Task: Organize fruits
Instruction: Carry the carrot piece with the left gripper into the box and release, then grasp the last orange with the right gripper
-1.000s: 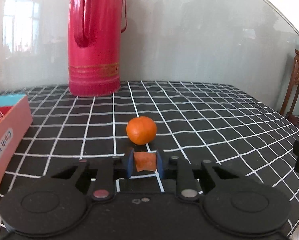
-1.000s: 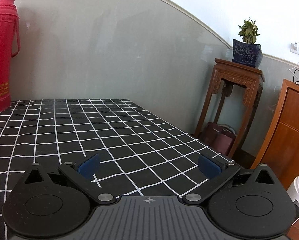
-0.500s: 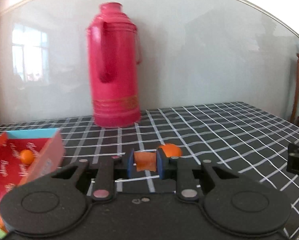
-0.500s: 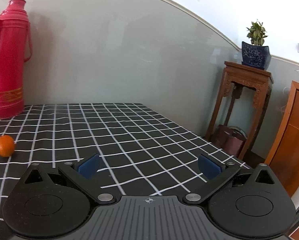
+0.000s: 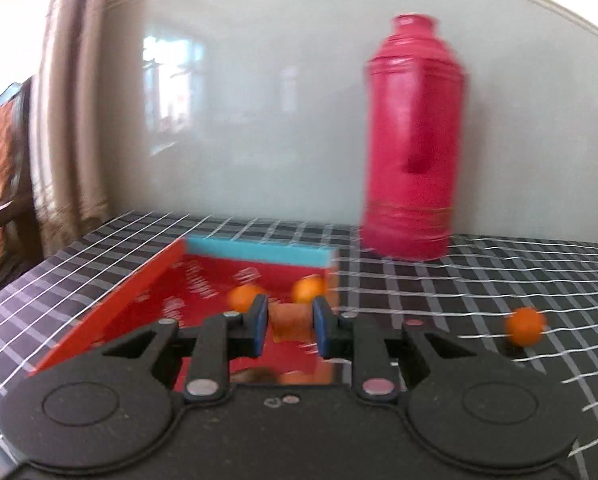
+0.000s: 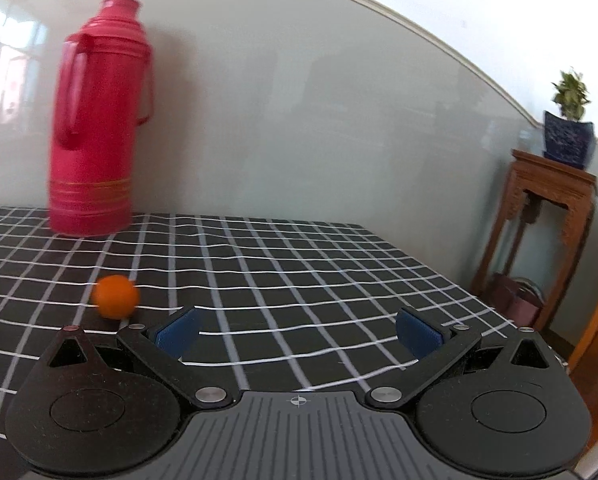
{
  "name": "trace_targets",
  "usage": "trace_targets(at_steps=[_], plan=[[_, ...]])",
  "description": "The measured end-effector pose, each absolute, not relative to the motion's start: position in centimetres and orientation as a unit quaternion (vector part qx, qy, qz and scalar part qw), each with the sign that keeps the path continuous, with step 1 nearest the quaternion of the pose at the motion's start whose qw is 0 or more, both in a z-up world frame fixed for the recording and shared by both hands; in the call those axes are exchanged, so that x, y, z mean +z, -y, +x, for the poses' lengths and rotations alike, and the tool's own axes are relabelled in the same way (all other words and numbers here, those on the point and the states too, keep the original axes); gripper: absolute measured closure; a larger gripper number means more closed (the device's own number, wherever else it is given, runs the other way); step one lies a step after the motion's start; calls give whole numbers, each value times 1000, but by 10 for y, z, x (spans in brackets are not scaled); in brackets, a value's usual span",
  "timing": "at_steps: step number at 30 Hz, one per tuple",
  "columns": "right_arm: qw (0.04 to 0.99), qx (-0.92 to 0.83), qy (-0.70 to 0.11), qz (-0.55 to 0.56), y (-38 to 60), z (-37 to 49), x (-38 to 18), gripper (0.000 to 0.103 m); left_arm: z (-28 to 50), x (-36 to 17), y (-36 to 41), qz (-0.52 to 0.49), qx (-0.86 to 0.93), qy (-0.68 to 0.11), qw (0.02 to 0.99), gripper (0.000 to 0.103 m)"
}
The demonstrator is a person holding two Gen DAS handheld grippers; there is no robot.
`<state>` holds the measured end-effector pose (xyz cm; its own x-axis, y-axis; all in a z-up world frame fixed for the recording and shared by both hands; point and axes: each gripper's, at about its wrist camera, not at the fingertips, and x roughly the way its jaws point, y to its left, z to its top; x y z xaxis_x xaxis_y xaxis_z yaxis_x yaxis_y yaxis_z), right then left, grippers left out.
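Observation:
My left gripper (image 5: 289, 324) is shut on a small orange piece of fruit (image 5: 290, 321) and holds it over the open red box (image 5: 147, 280) with a blue far wall. Two small oranges (image 5: 243, 297) (image 5: 308, 289) lie inside the box. One loose orange (image 5: 524, 326) sits on the black checked tablecloth to the right; it also shows in the right wrist view (image 6: 115, 296). My right gripper (image 6: 297, 336) is open and empty, above the cloth, with the loose orange just left of its left finger (image 6: 177, 334).
A tall red thermos (image 5: 413, 140) stands at the back by the wall, also in the right wrist view (image 6: 99, 128). A wooden stand with a potted plant (image 6: 551, 208) is off the table's right edge. A curtain and a chair (image 5: 3, 168) are at the left.
My left gripper swung left with the orange piece, from near the loose orange to over the red box. My right gripper turned left, bringing the loose orange closer.

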<state>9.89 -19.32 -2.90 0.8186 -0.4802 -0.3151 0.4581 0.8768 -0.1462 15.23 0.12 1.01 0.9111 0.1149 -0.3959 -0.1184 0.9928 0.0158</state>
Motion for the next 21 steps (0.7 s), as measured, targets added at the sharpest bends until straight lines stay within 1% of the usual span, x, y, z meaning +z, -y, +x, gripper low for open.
trace_targets(at_steps=[10, 11, 14, 18, 19, 20, 21], plan=[[963, -199, -176, -43, 156, 118, -28, 0, 155, -1, -61, -46, 117, -257, 958, 88], [964, -195, -177, -44, 154, 120, -29, 0, 154, -1, -64, -49, 119, -258, 957, 84], [966, -183, -179, -43, 149, 125, -31, 0, 149, 0, -74, -58, 122, -261, 956, 79], [969, -163, -182, -38, 145, 133, -32, 0, 146, 2, -81, -69, 122, -260, 955, 76], [970, -158, -183, -37, 145, 133, -32, 0, 143, 3, -83, -69, 123, -258, 956, 72], [970, -152, -186, -37, 144, 136, -33, 0, 141, 4, -85, -71, 124, -256, 956, 65], [970, -148, -189, -37, 143, 138, -33, 0, 139, 5, -86, -71, 126, -253, 957, 61]])
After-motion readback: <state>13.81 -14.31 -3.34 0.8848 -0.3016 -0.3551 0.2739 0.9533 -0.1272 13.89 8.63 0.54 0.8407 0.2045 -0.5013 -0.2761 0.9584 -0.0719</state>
